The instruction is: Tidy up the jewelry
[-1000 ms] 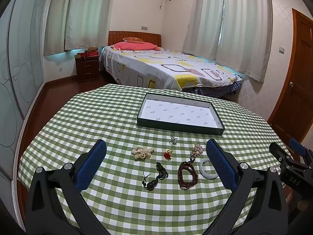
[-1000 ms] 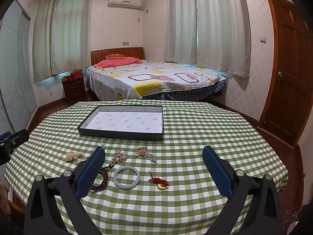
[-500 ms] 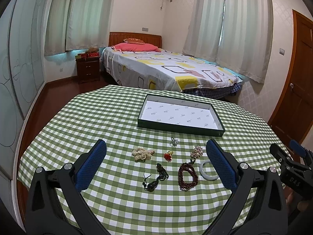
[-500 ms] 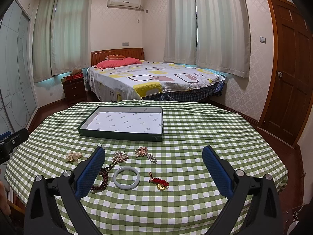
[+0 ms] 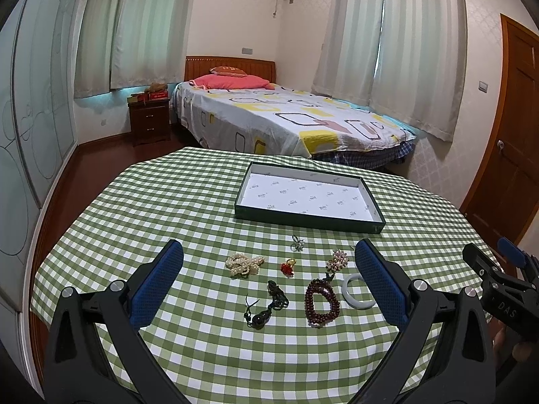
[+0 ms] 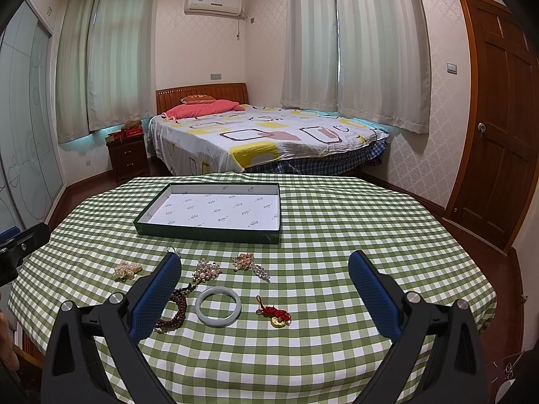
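Jewelry lies loose on the green checked tablecloth in front of a shallow dark green tray (image 5: pixel 305 220) (image 6: pixel 205 232) with a white lining. In the left wrist view I see a pearl cluster (image 5: pixel 243 264), a red and gold charm (image 5: pixel 288 266), a dark cord pendant (image 5: pixel 269 304), a maroon bead bracelet (image 5: pixel 320 301), a pale bangle (image 5: pixel 353 292), a flower brooch (image 5: pixel 338 260) and a small silver piece (image 5: pixel 297 243). The right wrist view shows the bangle (image 6: pixel 218 306), a red knot charm with a gold coin (image 6: pixel 274 314) and brooches (image 6: pixel 206 271). My left gripper (image 5: pixel 269 281) and right gripper (image 6: pixel 264 289) hover open above the pieces, holding nothing.
The round table (image 6: pixel 370 235) drops off on all sides. Behind it stand a bed (image 6: pixel 269 138) and a dark nightstand (image 5: pixel 150 119). A wooden door (image 6: pixel 498 118) is at the right. The right gripper's body (image 5: pixel 498 289) shows at the right edge of the left wrist view.
None of the jewelry has moved. The left wrist view has shifted very slightly; both grippers stay open in about the same place.
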`<action>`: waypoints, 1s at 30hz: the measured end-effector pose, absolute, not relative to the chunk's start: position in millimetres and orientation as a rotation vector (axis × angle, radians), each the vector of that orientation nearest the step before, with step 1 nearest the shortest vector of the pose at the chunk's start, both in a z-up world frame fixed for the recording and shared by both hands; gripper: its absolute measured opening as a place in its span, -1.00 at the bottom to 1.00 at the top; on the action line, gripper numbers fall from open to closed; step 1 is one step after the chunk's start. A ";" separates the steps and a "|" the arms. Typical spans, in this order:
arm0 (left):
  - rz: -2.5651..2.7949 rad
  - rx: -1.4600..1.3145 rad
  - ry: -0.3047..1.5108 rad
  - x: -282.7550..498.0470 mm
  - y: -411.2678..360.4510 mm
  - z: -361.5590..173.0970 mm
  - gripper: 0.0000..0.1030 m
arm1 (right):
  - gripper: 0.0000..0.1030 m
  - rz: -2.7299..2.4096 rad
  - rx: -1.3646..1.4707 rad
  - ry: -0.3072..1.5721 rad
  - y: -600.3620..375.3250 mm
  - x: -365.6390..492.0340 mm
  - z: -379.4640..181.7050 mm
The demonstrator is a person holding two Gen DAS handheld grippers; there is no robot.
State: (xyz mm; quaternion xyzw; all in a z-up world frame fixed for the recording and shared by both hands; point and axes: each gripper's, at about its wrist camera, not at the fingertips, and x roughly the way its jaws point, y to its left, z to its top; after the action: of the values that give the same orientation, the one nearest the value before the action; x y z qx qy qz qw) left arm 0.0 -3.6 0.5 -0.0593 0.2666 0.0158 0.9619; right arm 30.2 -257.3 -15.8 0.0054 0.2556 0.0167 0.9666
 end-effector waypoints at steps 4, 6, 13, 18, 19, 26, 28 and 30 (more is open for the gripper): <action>0.033 -0.121 0.540 -0.1 -4.0 0.4 0.92 | 0.89 0.034 0.011 0.516 -257.3 30.1 -15.9; 0.033 -0.120 0.541 -0.2 -4.6 0.1 0.92 | 0.89 0.034 0.011 0.517 -257.3 30.2 -16.0; 0.032 -0.121 0.543 -0.2 -4.8 -0.9 0.92 | 0.89 0.034 0.013 0.515 -257.4 30.2 -16.0; 0.029 -0.117 0.544 -0.2 -4.8 -2.1 0.92 | 0.89 0.034 0.012 0.516 -257.5 30.1 -15.8; 0.029 -0.116 0.544 -0.3 -4.3 -2.4 0.92 | 0.89 0.034 0.012 0.515 -257.5 30.3 -15.8; 0.027 -0.117 0.544 -0.2 -4.3 -2.8 0.92 | 0.89 0.034 0.013 0.515 -257.4 30.2 -15.7; 0.027 -0.116 0.545 -0.2 -4.3 -2.9 0.92 | 0.89 0.034 0.012 0.515 -257.4 30.2 -15.6; 0.028 -0.116 0.545 -0.3 -4.2 -2.9 0.92 | 0.89 0.034 0.013 0.515 -257.4 30.2 -15.6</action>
State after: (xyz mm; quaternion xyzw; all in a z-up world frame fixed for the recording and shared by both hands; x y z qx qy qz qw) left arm -0.3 -4.2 -2.9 -0.0574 0.2688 0.0138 0.9614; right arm 30.2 -257.4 -15.6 0.0065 0.2545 0.0169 0.9669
